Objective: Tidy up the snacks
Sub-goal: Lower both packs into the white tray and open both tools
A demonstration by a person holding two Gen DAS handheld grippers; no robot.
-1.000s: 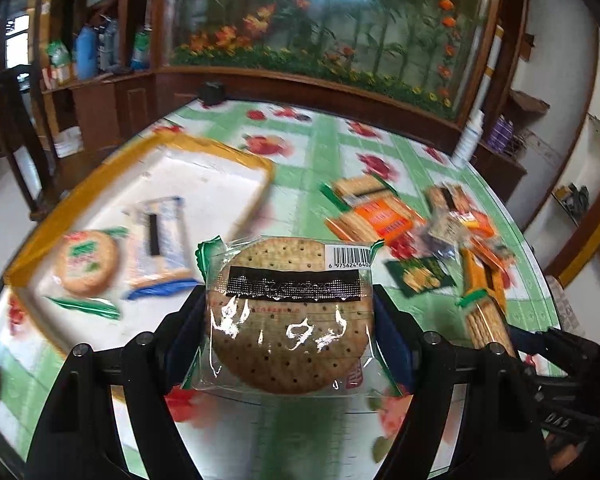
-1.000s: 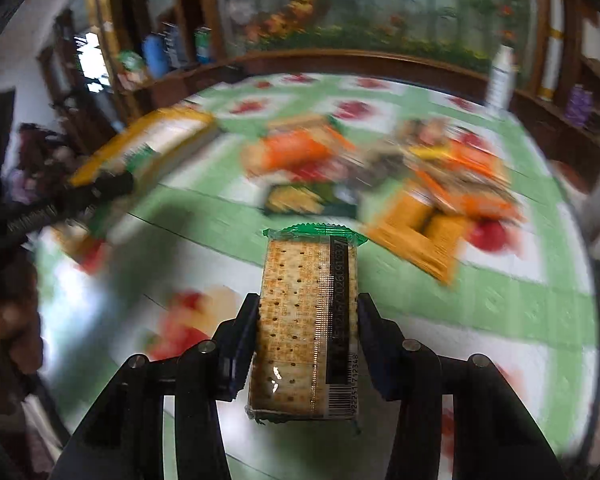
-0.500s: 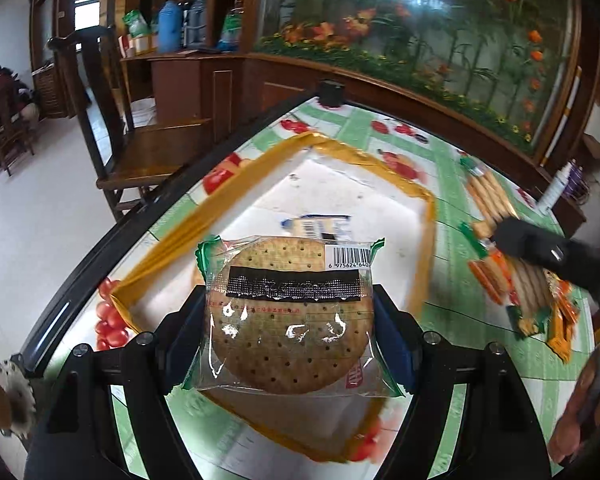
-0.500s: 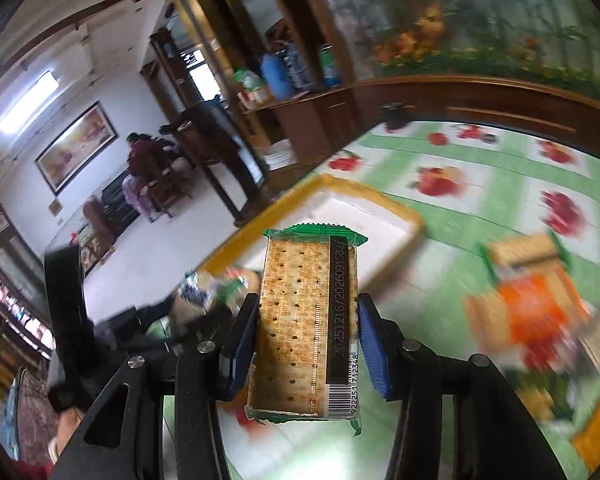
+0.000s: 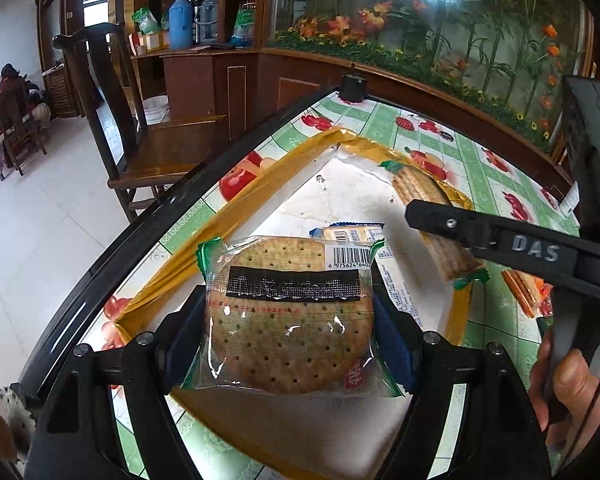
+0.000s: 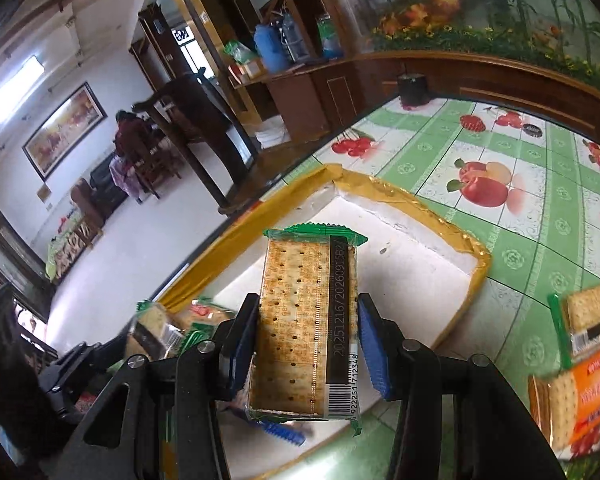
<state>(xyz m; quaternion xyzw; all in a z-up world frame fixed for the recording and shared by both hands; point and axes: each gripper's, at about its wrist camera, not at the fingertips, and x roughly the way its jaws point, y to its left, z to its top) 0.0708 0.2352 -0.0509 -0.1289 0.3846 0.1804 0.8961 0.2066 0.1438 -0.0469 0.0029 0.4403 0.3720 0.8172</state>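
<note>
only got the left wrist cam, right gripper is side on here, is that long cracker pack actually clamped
observer: yes, the right gripper is shut on the cracker pack, with blue pads on both long sides.
operator: is it over the tray
observer: yes, it hangs above the white floor of the tray, not the cloth.
operator: which face is up
observer: the face with the black strip and the barcode, running lengthwise.
</note>
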